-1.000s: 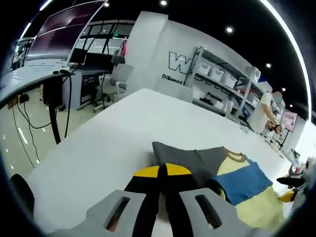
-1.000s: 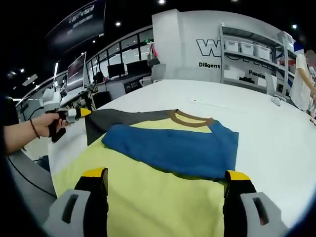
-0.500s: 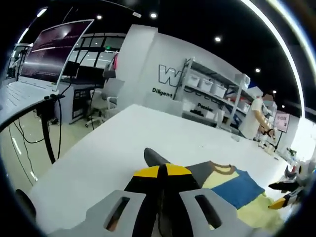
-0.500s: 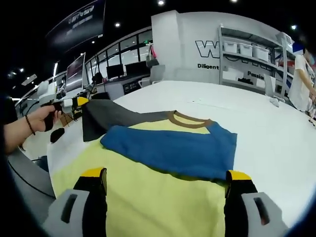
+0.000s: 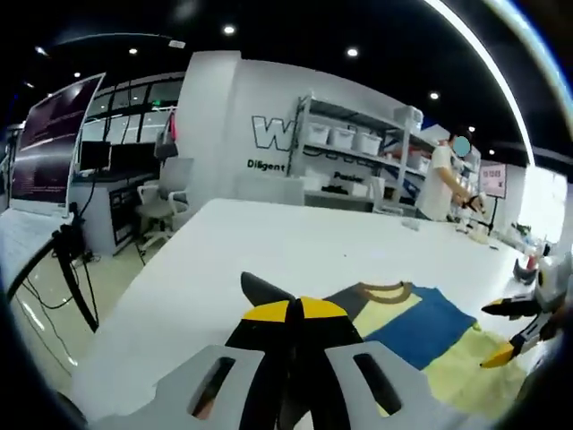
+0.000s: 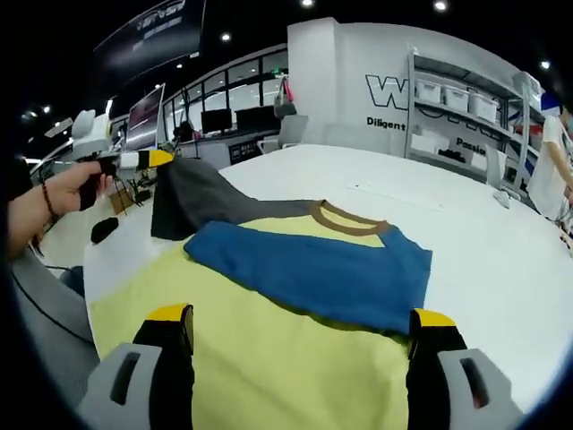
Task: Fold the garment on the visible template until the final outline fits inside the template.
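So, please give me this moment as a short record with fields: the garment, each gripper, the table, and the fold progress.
garment: yellow T-shirt with brown collar, lying on the table
blue sleeve: already folded across the chest
grey sleeve: lifted off the table at its tip
left gripper: shut on the grey sleeve
right gripper: open, above the yellow body, holding nothing
table: white
template: cannot tell
fold progress: one sleeve folded, second being folded

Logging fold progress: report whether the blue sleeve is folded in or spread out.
Folded in. The blue sleeve lies across the yellow body of the shirt, below the brown collar. The grey sleeve is lifted by the left gripper.
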